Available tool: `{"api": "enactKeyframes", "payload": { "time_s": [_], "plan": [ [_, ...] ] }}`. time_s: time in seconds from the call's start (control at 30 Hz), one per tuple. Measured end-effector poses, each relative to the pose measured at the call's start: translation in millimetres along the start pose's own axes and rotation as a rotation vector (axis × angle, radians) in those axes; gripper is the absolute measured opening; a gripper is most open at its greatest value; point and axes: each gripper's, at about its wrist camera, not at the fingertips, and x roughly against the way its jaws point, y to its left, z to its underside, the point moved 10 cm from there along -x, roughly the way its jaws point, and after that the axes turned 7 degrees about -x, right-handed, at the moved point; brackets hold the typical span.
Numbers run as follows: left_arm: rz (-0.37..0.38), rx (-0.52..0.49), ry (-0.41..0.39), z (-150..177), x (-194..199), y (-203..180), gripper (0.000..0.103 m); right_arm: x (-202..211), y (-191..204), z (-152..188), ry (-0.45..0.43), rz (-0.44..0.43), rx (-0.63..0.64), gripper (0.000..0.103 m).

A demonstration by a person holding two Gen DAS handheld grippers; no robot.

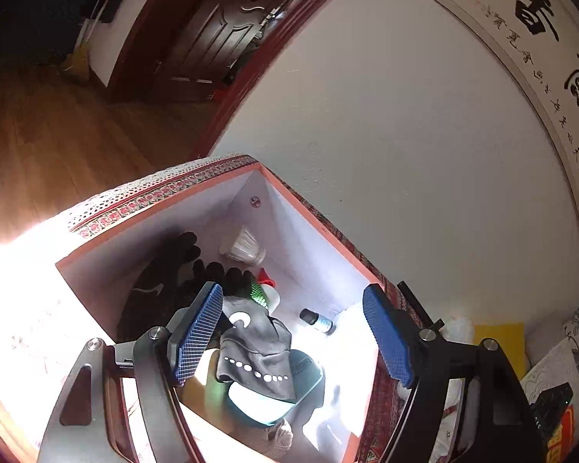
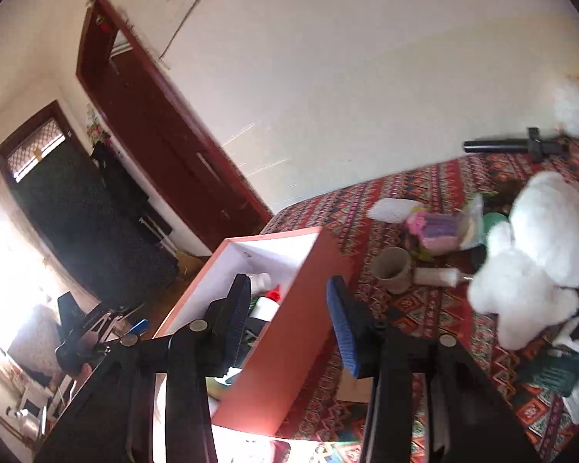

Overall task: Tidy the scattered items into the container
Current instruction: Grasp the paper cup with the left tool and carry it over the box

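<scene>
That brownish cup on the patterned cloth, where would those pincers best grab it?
Probably by the rim. The cup looks upright with its mouth open upward, so coming down from above, one finger inside and one outside the near wall, should work. The right gripper is open, beside the box.

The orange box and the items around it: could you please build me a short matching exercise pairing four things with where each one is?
Things:
1. shuttlecock
2. paper cup
3. white plush toy
4. black gloves

Places:
A. on the patterned cloth, just right of the orange box
B. far corner inside the box
C. inside the box, along its left wall
D. on the cloth, right of the cup

Pairs: 1-B, 2-A, 3-D, 4-C
</scene>
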Motion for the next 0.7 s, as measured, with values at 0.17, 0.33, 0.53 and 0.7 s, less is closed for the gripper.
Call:
{"api": "enactKeyframes", "payload": {
  "time_s": [0.17, 0.33, 0.53, 0.7],
  "plan": [
    [0.029, -0.258, 0.045, 36, -23, -98, 0.075, 31, -100, 22, -0.020, 0.062, -0.190, 0.042],
    [0.092, -0.423, 0.164, 127, -83, -200, 0.075, 14, -172, 40, 0.044, 0.126, -0.333, 0.046],
    [-0.018, -0.524, 0.345, 190, -205, -231, 0.075, 1, -171, 26, 0.051, 0.104, -0.324, 0.050],
    [-0.115, -0.439, 0.414, 183, -272, -204, 0.075, -11, -178, 19, 0.072, 0.056, -0.364, 0.060]
  ]
}}
